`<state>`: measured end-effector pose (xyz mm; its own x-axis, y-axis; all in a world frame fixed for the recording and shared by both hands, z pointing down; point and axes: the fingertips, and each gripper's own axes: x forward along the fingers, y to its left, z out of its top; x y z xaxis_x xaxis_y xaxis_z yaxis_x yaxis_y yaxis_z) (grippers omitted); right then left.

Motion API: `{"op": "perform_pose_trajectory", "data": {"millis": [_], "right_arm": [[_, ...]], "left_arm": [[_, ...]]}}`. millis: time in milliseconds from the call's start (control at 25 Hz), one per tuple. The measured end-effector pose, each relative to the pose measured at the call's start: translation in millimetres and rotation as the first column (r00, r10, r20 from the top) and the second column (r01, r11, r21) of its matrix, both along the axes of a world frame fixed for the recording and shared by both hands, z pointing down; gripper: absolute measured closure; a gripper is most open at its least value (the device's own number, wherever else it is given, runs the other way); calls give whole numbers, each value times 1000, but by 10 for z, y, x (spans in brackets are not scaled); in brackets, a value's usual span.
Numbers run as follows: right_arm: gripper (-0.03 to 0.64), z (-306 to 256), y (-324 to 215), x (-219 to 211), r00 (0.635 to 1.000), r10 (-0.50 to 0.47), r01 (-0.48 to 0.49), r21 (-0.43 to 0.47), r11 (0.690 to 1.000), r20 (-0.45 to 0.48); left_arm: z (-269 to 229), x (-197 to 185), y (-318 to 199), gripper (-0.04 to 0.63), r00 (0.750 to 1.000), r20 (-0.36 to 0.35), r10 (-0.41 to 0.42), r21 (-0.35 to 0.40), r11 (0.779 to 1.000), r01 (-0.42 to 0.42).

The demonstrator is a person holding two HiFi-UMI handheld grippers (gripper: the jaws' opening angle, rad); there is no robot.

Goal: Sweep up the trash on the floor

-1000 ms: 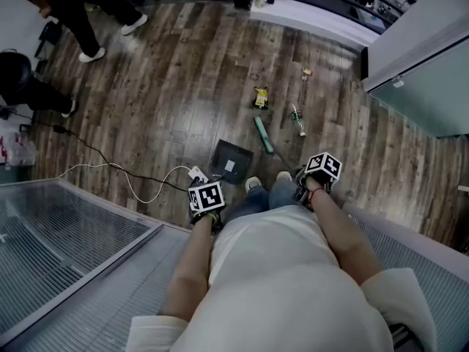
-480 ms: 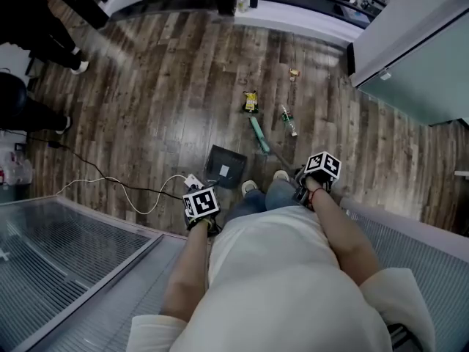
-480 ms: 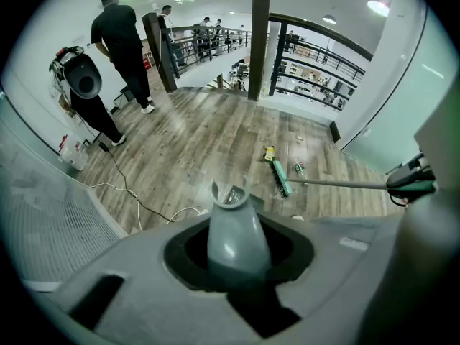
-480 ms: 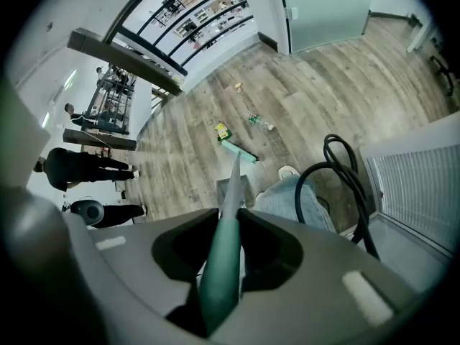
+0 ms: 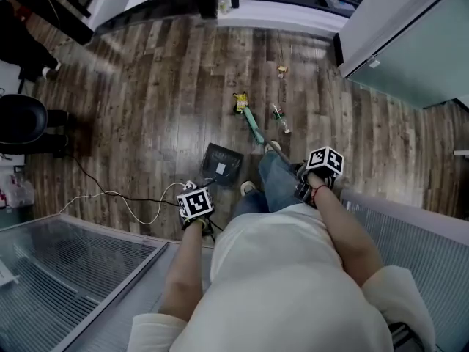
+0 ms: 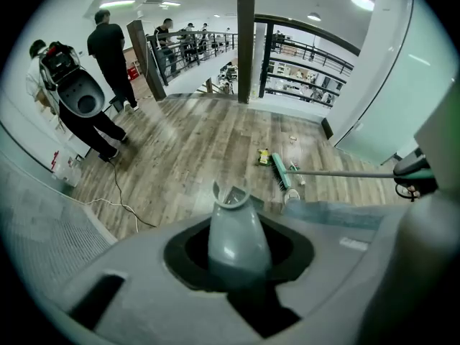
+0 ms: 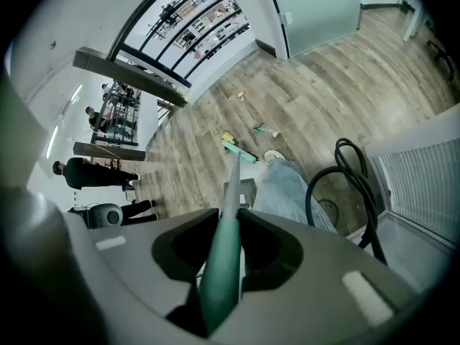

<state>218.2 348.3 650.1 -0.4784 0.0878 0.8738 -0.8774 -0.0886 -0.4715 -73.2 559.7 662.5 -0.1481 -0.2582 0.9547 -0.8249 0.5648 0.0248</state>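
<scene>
The right gripper [image 7: 230,215] is clamped on the green broom handle [image 7: 215,286] and the left gripper [image 6: 238,228] on the grey dustpan handle [image 6: 238,256]; beside the broom head [image 5: 253,125] lie a yellow wrapper [image 5: 239,103], apparently touching it, and a small bottle [image 5: 278,118].

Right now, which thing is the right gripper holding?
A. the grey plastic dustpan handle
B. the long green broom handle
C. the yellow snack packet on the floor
B: in the right gripper view, the right gripper is shut on the long green broom handle; the yellow snack packet lies on the floor.
</scene>
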Motion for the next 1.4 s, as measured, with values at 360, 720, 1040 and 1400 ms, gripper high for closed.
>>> {"op": "perform_pose_trajectory", "data": {"millis": [360,720,1040,1400], "right_arm": [[520,17,-478,-226,988,138,-135,-43,990,72],[520,71,-928,-428,995,83,-80,-48,996,59],[520,112,-1264,-605,999,45,-43,-59,997,22],[520,100,-1642,-754,1000,17,-17,-46,999,0]], "left_arm": [[-66,-211,-440,506,999,38,-17,4,1000,17],[-83,-316,-920,506,999,27,-28,4,1000,28],[-80,-449,-1188,506,999,26,-45,0,999,45],[-177,-599,-1453,506,998,40,-53,-27,998,54]]}}
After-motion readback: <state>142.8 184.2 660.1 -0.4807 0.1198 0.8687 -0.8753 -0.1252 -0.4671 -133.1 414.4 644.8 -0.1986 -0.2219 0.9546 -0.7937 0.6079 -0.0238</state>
